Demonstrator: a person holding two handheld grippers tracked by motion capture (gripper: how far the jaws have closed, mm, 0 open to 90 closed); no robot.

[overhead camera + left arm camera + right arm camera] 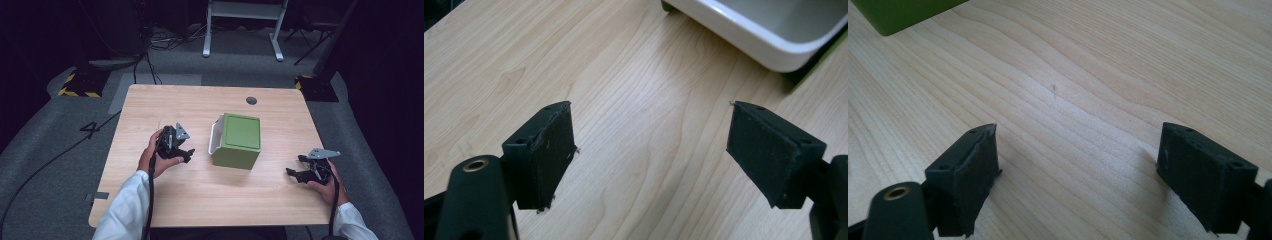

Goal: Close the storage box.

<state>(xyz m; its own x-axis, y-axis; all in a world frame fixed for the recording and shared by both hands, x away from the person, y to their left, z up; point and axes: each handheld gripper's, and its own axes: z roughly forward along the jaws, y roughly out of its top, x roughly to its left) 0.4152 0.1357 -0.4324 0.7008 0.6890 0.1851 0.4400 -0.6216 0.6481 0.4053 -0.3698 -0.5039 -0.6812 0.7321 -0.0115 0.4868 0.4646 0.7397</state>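
Left hand [156, 156] curled round the left gripper [183, 152], forearm in a white sleeve [125, 207] coming up from the near edge, gripper aimed right toward the green box [237, 140] at the middle of the bench [200, 200]. Right hand [325, 182] low at the near right, wrist bent inward, right gripper [299, 166] pointed left across the wood, well apart from the box. Grey three-cornered plates on top of both grippers, black cables trailing back along the forearms. Box lying on its side, with a white inner tub [216, 136] showing at its left face, just beside the left gripper. From the left gripper view, jaws spread wide with bare wood grain between them, nothing held, nothing touched; white rim of the tub [769, 35] cut off at the top right, with a sliver of green [824, 50] under it. From the right gripper view, jaws likewise wide apart and empty over the bench, a corner of the green box [903, 12] cut off at the top left, a tiny pale fleck [1054, 90] on the wood too small to identify. Far edge of the bench marked by a small dark round hole [251, 100]. Beyond it, dim grey floor [50, 130] with cables, white frame legs [240, 25], and yellow-and-black striped bases [80, 85], much of the room lost in darkness.
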